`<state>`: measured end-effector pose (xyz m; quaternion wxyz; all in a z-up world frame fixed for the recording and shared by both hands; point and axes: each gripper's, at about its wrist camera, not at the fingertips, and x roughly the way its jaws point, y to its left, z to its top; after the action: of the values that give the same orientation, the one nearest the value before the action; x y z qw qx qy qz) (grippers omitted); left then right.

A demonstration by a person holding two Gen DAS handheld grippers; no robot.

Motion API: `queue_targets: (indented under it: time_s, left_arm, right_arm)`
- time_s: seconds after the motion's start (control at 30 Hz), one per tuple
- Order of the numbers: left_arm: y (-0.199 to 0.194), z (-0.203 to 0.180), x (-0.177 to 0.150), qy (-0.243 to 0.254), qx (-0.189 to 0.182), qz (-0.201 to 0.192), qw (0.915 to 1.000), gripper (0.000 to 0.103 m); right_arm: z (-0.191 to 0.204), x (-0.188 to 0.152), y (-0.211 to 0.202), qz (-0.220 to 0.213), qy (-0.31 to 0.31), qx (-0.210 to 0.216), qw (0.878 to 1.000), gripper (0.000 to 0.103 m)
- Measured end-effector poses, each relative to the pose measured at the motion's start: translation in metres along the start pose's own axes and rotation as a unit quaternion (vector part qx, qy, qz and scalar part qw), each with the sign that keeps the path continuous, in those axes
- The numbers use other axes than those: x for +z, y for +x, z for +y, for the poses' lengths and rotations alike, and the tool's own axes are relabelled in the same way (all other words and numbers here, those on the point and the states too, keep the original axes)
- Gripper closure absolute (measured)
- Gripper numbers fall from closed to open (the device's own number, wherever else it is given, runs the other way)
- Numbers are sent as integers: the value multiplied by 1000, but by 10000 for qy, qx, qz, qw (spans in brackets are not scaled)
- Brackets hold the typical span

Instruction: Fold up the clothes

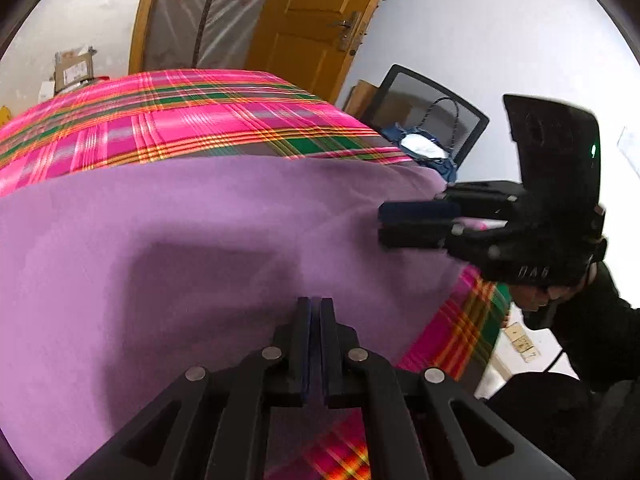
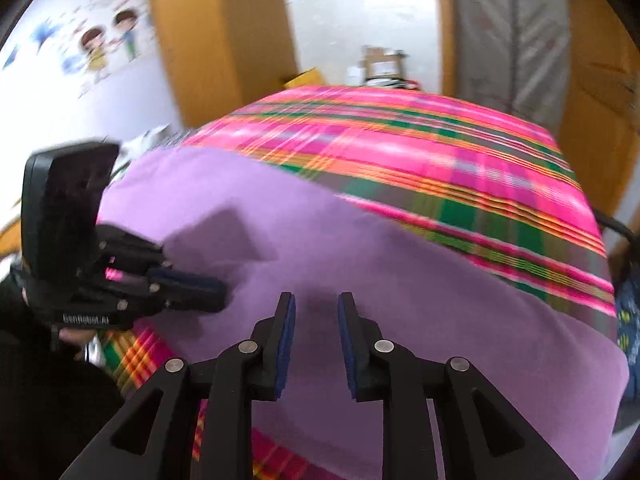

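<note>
A purple garment (image 1: 208, 232) is spread flat over a pink, green and orange plaid cloth (image 1: 192, 120) that covers the table, taking up the near half. The left gripper (image 1: 315, 302) has its jaws pressed together with nothing between them, tips right at the purple fabric. The right gripper (image 2: 316, 300) is spread apart with nothing in it, just above the same garment near its front edge. A black mesh office chair (image 1: 432, 112) sits off to the right, and an orange wooden door (image 1: 312, 24) is behind the table.
</note>
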<state>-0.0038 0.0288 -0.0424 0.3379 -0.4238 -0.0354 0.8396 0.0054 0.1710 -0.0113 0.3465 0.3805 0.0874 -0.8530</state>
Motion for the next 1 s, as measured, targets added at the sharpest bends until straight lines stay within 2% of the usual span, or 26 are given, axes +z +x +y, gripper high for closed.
queue_targets:
  time_s: [0.07, 0.17, 0.27, 0.37, 0.5, 0.57, 0.67, 0.7, 0.73, 1.0]
  left_arm:
    - [-4, 2, -3, -50, -93, 24, 9999, 100]
    - [-19, 8, -10, -109, -11, -90, 9999, 100]
    - [-34, 14, -16, -146, 79, -149, 9998, 101]
    - [-43, 14, -21, -39, 157, -135, 9998, 100]
    - [-43, 5, -26, 316, 178, -5, 9993, 93]
    - [-42, 1, -29, 449, 187, 48, 9988, 89]
    - [-39, 3, -33, 523, 230, 83, 9983, 87]
    - [-39, 2, -33, 542, 230, 69, 9982, 87]
    - [-39, 3, -33, 547, 204, 62, 9983, 87]
    - [-44, 8, -39, 419, -82, 46, 9991, 87]
  right_arm:
    - [11, -3, 2, 141, -298, 144, 9994, 77]
    - [30, -10, -1, 264, -862, 339, 9953, 74]
    - [43, -18, -3, 318, -1167, 501, 9914, 69]
    - [52, -22, 0, 402, -1381, 537, 9882, 69]
    - [57, -24, 6, 495, -1623, 570, 9839, 69]
    - [58, -24, 10, 531, -1746, 573, 9815, 72]
    - [59, -24, 12, 551, -1872, 521, 9794, 83]
    - [58, -23, 12, 544, -1890, 506, 9792, 95]
    - [59, -23, 12, 532, -1887, 483, 9794, 97]
    - [60, -27, 7, 587, -1859, 598, 9790, 101]
